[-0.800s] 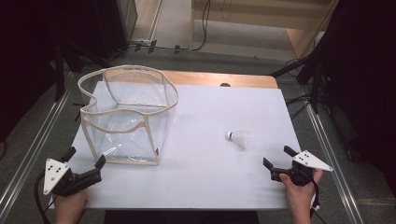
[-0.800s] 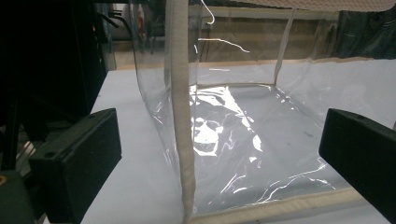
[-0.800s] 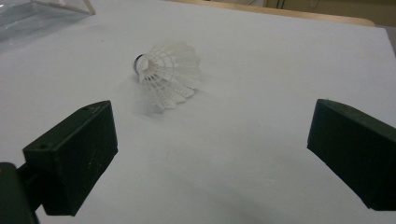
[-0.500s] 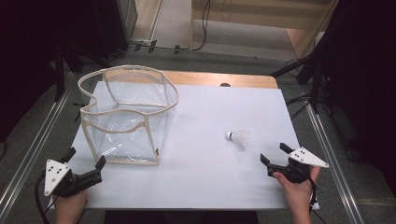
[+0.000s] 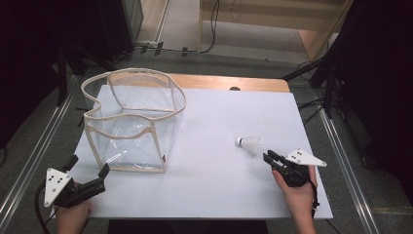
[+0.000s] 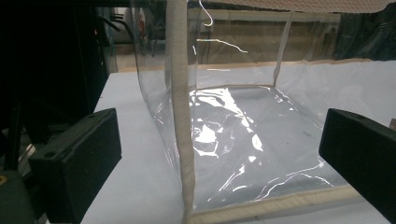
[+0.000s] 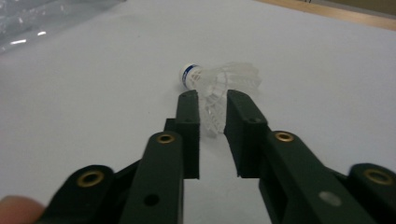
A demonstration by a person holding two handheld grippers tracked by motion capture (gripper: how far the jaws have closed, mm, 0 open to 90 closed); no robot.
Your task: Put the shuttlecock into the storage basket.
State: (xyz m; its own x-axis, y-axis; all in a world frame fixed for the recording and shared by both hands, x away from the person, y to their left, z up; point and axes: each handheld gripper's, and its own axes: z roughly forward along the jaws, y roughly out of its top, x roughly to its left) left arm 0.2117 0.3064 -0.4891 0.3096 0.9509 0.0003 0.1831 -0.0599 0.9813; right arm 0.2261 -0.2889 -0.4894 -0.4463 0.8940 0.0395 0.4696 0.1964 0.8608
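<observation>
A white shuttlecock (image 5: 250,144) with a blue-banded cork lies on its side on the white table (image 5: 209,190), right of centre. My right gripper (image 5: 268,156) points at it from the near right. In the right gripper view its jaws stand narrowly apart, my right gripper (image 7: 212,95) reaching the shuttlecock (image 7: 219,79) at the feather skirt, with no pad seen pressing. A clear plastic bag (image 5: 131,139) with beige trim stands open-topped at the left. My left gripper (image 5: 88,168) rests open just before its near corner. In the left gripper view my left gripper (image 6: 219,128) faces the bag's corner seam (image 6: 180,116), not touching it.
A wooden strip (image 5: 229,83) runs along the table's far edge. Metal rails (image 5: 34,156) flank the table on both sides, and dark equipment and cables stand on the floor beyond. White surface lies bare between the bag and the shuttlecock.
My right gripper has slid forward and left to the shuttlecock, and its jaws have narrowed. The left gripper, the bag and the shuttlecock have stayed put.
</observation>
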